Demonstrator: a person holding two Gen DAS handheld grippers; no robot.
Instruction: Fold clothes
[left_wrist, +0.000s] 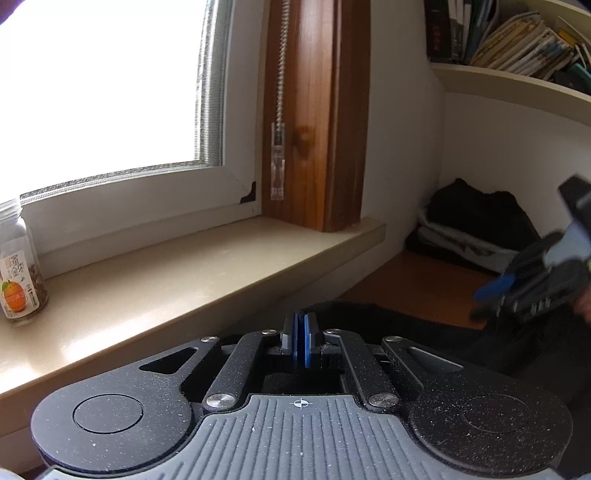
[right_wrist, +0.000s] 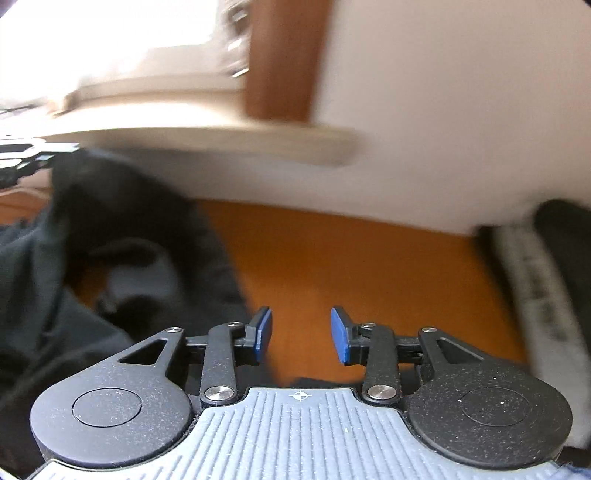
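A black garment (left_wrist: 388, 321) lies crumpled on the orange wooden table (left_wrist: 413, 284), just beyond my left gripper (left_wrist: 300, 323). That gripper's blue pads are pressed together. In the right wrist view the same gripper (right_wrist: 26, 155) shows at the far left, with the black garment (right_wrist: 110, 229) rising in a peak up to it. My right gripper (right_wrist: 301, 330) is open over bare table (right_wrist: 351, 266), to the right of the garment, with nothing between its pads. It appears blurred at the right edge of the left wrist view as the right gripper (left_wrist: 491, 291).
A stack of folded black and white clothes (left_wrist: 476, 225) sits in the table's far corner against the wall, also seen as the stack (right_wrist: 546, 280). A beige windowsill (left_wrist: 184, 280) with a glass jar (left_wrist: 18, 266) runs along the left. A bookshelf (left_wrist: 517, 79) hangs above.
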